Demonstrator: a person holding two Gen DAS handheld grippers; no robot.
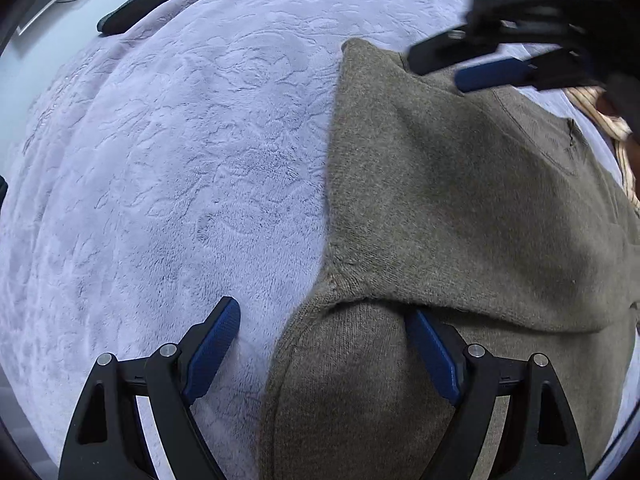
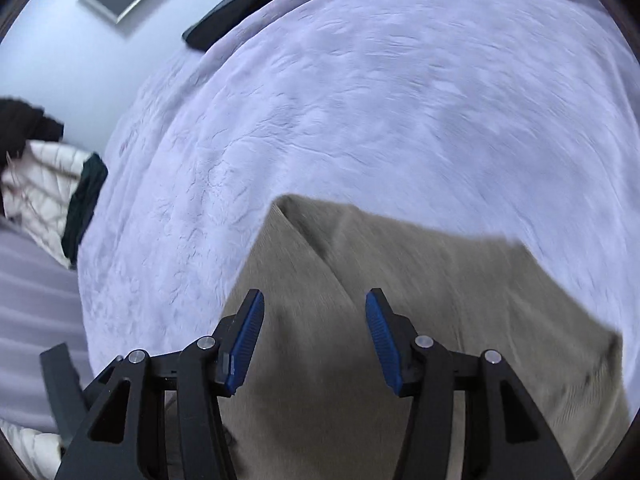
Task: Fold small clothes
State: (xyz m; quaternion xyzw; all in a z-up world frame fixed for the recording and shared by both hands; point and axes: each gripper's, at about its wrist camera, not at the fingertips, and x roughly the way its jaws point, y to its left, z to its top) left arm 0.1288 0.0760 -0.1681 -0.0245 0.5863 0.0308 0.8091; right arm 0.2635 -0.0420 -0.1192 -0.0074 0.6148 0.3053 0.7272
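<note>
- lying across the right half of the left wrist view, an olive-brown knit garment (image 1: 460,208) is spread on a pale lilac embossed blanket (image 1: 180,160), with one flap folded over the rest so its lower edge forms a thick seam running across the cloth.
- the left gripper (image 1: 324,336) hangs just above the garment's lower left part, its blue-padded fingers (image 1: 212,350) spread wide; one pad is over bare blanket, the other sits at the folded edge, and nothing is pinched between them.
- the right gripper (image 1: 476,68) shows in the same view at the top right, blurred, over the garment's far corner; its own camera places it (image 2: 316,332) above the cloth with the jaws well apart and empty.
- in the right wrist view the garment (image 2: 420,320) fills the lower middle and right, a crease running from its upper left corner down between the fingers; the picture is smeared, so whether the pads touch the fabric is hard to tell.
- a striped cream fabric (image 1: 612,128) peeks past the garment's right edge.
- at the blanket's far edge lies a dark flat object (image 2: 240,12), possibly a cushion.
- a white quilted item (image 2: 44,184) with dark cloth on it sits off the blanket's left side.
</note>
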